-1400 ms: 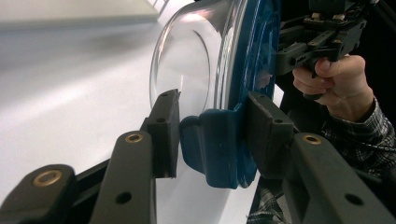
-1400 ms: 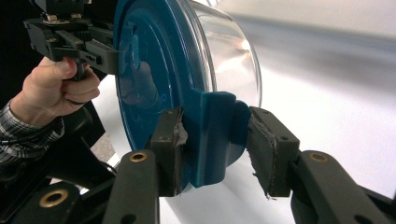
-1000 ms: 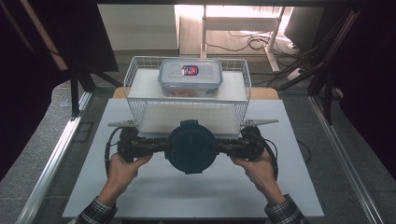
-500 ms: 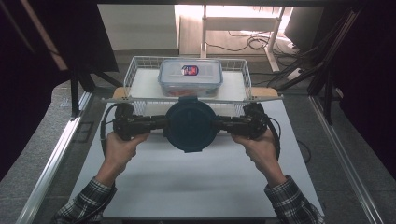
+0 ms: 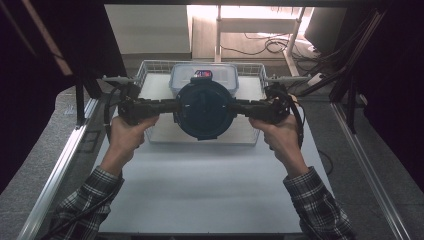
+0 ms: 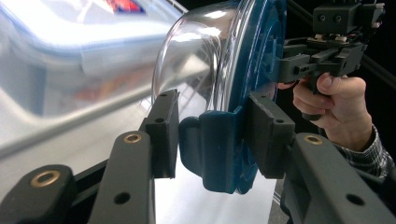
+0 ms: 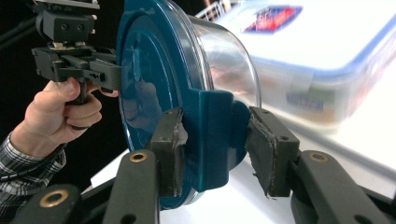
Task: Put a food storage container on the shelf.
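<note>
A round glass container with a dark teal lid hangs in the air between both grippers, over the front of a wire basket. My left gripper is shut on the lid's left clip. My right gripper is shut on the opposite clip. In the left gripper view my jaws pinch the clip and the glass bowl bulges toward the basket. In the right gripper view my jaws hold the other clip and the lid faces the person.
A rectangular clear box with a blue-rimmed lid and a red label lies in the basket, right behind the held container. The basket stands at the far end of a white mat. Metal rails run along both table sides.
Both grippers have carried the round container up and away from the person, from the mat in front of the basket to a spot over the basket's front.
</note>
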